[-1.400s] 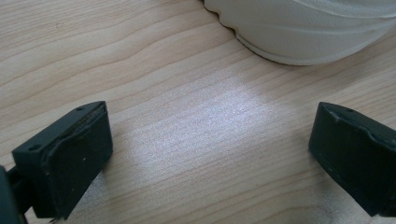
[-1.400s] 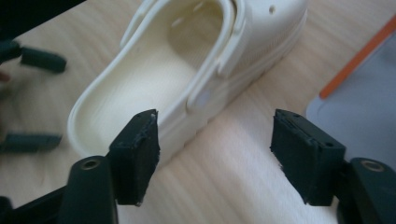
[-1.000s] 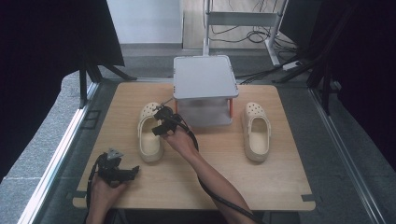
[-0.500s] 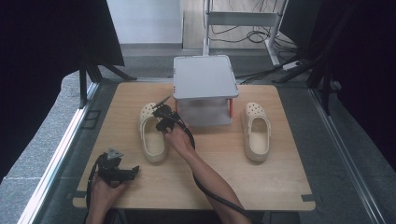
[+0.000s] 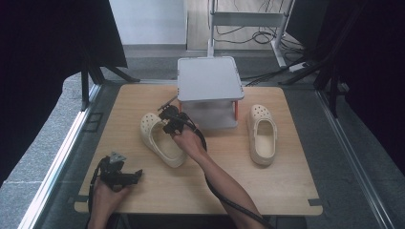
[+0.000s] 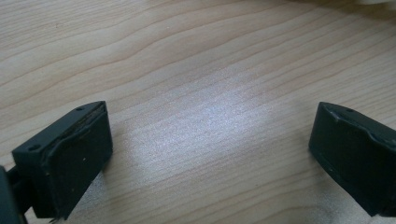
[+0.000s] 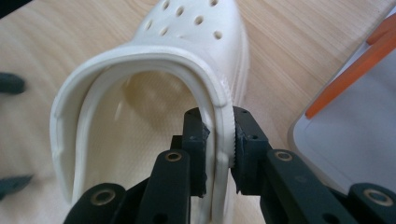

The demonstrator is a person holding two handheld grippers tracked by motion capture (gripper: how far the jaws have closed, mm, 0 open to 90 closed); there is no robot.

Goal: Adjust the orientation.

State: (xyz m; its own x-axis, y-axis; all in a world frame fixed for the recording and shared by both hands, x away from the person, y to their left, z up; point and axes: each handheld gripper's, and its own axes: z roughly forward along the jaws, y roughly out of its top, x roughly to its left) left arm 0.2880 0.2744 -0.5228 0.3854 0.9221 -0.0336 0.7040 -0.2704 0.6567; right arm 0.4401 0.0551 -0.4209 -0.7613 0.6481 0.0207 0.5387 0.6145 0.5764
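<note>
1. My right gripper has just closed its jaws on the side wall of the cream clog, one pad inside, one outside.
2. That clog lies on the wooden table, left of the grey box.
3. My left gripper rests open over bare wood, near the table's front edge.

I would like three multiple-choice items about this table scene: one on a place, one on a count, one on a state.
1. Where is the grey box-shaped stand?
A. between the two shoes
B. at the near table edge
C. on the floor

2. How many cream perforated foam clogs lie on the wooden table?
A. one
B. two
C. three

3. The right tongs are:
A. wide open
B. shut on nothing
C. shut on the left clog

Key: 1 A, a clog lies on each side; 2 B, left clog plus right clog; 3 C, pads pinch its side wall.
</note>
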